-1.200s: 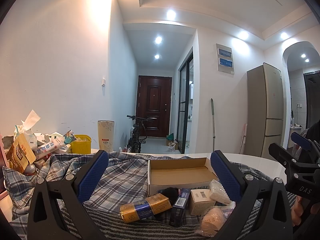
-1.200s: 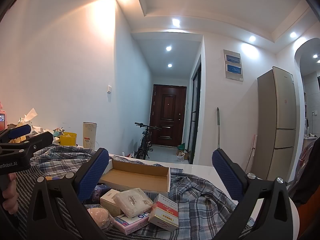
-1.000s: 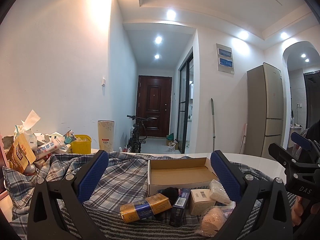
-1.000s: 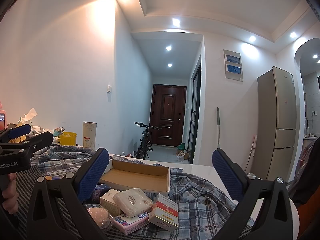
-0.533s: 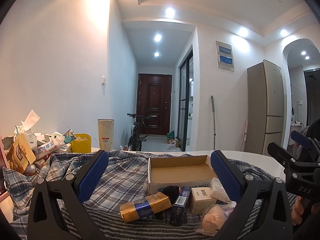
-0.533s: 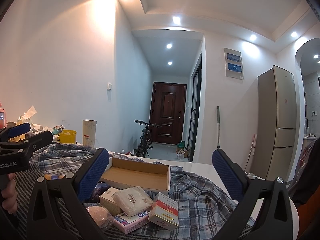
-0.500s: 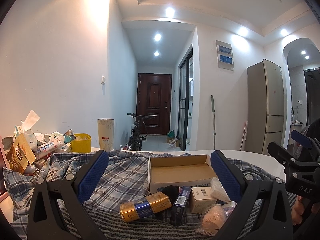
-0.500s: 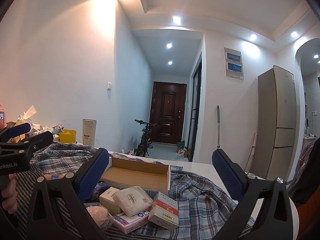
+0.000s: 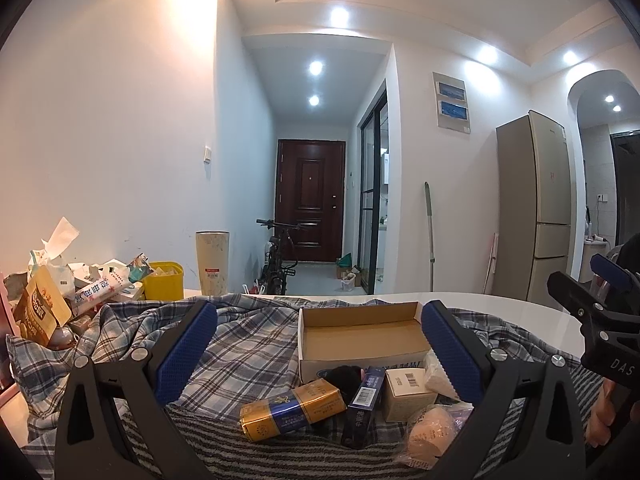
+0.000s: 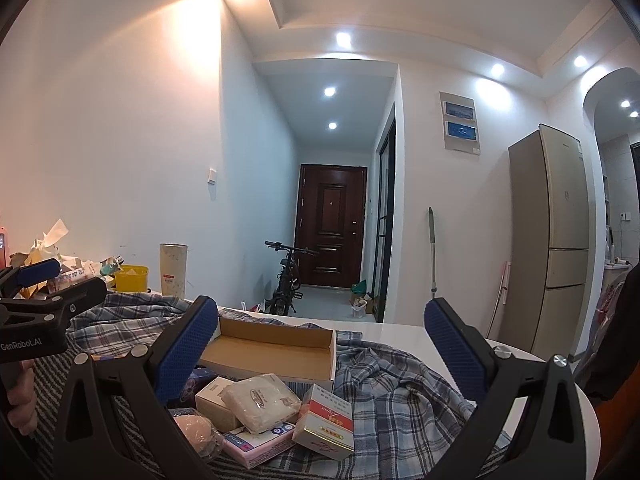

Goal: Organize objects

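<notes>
An open, empty cardboard box [image 9: 362,334] [image 10: 276,350] lies on a plaid cloth [image 9: 248,344] on a white table. In front of it lies a heap of small goods: a gold and blue pack [image 9: 292,406], a dark blue box [image 9: 362,406], a white barcode box [image 9: 404,392], a tissue pack [image 10: 260,400], a red and white box [image 10: 326,422], a pink pack [image 10: 256,442] and a pink round thing in a bag [image 10: 196,432]. My left gripper [image 9: 318,344] is open and empty above the heap. My right gripper [image 10: 320,340] is open and empty, to the right of the left one.
At the table's far left stand a pile of snack bags [image 9: 44,300], a yellow tub [image 9: 162,280] and a tall cup [image 9: 212,262]. Beyond the table are a hallway with a bicycle [image 9: 280,258], a door, a mop and a fridge [image 9: 534,208].
Both views have tilted slightly; the table objects sit a little lower and nearer in the frames. Both grippers stay open and nothing on the table has moved.
</notes>
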### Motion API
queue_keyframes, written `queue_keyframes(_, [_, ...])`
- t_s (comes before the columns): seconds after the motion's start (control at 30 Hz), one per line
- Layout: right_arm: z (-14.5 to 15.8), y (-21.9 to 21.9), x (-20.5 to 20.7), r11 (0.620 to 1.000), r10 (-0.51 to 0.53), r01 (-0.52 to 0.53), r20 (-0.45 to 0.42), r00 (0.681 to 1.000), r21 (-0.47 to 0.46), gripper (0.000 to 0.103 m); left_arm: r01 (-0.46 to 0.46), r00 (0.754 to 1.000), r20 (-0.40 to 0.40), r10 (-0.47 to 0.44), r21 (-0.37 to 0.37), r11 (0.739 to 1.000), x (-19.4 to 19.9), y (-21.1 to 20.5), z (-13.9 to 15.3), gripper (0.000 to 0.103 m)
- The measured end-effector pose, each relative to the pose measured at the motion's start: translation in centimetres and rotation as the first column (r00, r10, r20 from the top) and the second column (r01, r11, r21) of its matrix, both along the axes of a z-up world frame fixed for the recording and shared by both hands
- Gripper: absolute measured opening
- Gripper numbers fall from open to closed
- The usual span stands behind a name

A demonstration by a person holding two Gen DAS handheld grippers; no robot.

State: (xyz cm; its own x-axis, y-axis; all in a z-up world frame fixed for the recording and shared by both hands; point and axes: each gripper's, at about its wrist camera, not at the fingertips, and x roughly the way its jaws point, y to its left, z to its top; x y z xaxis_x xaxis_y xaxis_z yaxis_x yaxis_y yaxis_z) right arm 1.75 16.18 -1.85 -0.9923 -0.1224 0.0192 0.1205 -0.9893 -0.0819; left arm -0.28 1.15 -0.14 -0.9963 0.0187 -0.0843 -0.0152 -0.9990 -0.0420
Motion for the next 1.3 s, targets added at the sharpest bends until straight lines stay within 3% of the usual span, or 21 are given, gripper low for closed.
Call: queue_keyframes(1.3, [-0.04, -0.26, -0.45, 1.000, -0.004, 0.004, 0.013, 1.000, 0.000, 0.103, -0.007, 1.000, 0.028, 0.007, 0.009, 1.000, -0.74, -0.02, 0.06, 0.103])
